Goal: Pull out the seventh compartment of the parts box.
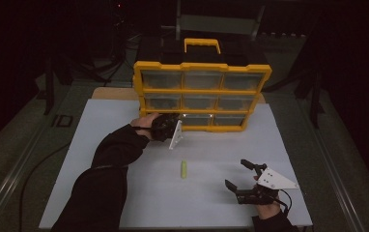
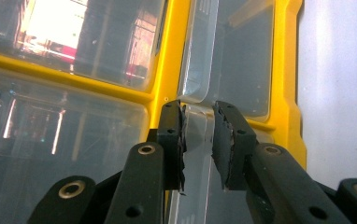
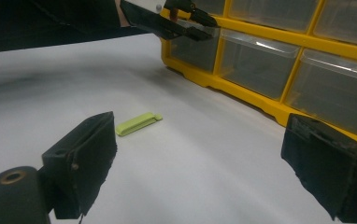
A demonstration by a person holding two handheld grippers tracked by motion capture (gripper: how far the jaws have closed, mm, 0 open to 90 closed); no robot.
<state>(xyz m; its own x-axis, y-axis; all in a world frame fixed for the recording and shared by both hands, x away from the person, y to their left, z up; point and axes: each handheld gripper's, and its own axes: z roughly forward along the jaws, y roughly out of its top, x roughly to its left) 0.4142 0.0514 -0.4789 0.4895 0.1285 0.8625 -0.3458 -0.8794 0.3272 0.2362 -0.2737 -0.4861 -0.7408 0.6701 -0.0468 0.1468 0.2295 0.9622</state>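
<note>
A yellow organizer (image 1: 202, 90) with several clear drawers stands upright at the back of the white board (image 1: 115, 125). My left gripper (image 1: 177, 121) is at its bottom-left drawer. In the left gripper view the black pads (image 2: 174, 140) sit against both sides of the drawer's clear handle lip (image 2: 199, 126), so this gripper (image 2: 199, 140) is shut on it. My right gripper (image 1: 235, 174) rests low at the board's near right, wide open with nothing between its fingers (image 3: 85, 158). A small lime-green piece (image 1: 184, 169) lies flat on the board between the two hands, also in the right gripper view (image 3: 137, 123).
The organizer's yellow carry handle (image 1: 202, 44) sticks up behind its top edge. Dark floor and stands surround the board. A black sleeve (image 1: 110, 164) crosses the board's near left. Bare board lies between the green piece and the organizer's base (image 3: 232, 86).
</note>
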